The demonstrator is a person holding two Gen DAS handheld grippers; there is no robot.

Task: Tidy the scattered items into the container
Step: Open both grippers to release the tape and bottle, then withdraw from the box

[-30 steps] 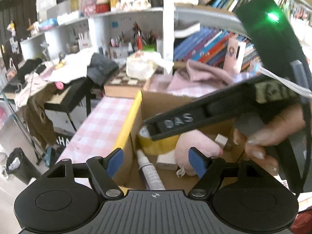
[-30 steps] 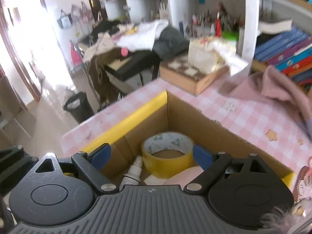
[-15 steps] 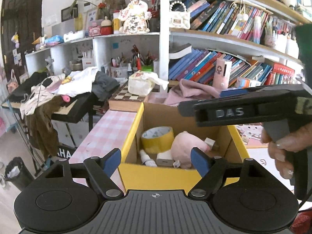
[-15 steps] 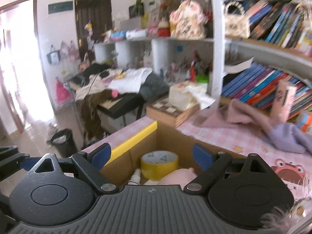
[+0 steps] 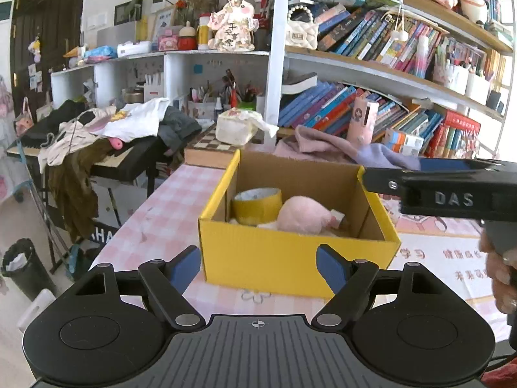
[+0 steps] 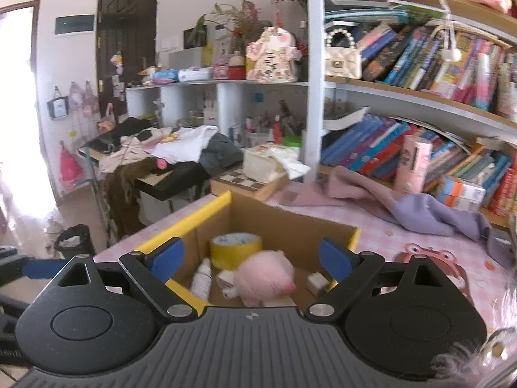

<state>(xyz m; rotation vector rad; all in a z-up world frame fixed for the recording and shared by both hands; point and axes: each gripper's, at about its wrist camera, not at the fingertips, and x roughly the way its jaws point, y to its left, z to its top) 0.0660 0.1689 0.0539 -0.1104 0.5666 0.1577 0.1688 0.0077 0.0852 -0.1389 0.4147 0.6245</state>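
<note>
Bookshelves backed a pink checked table (image 5: 168, 213) with a yellow box (image 5: 290, 258) on it.

Both grippers stood released and empty: the left gripper (image 5: 258, 266) had its blue pads apart with the box's front wall just ahead between them, and the right gripper (image 6: 250, 258) had its jaws wide above the box's open top. Inside the box, ahead of the jaws, lay a tape roll (image 6: 236, 247), a pink plush (image 6: 265, 276), a white bottle (image 6: 201, 279) and a small block (image 6: 316, 279). A purple cloth (image 6: 429, 215) lay beyond the right jaw, and a hand (image 5: 501, 274) held the right gripper's handle.
</note>
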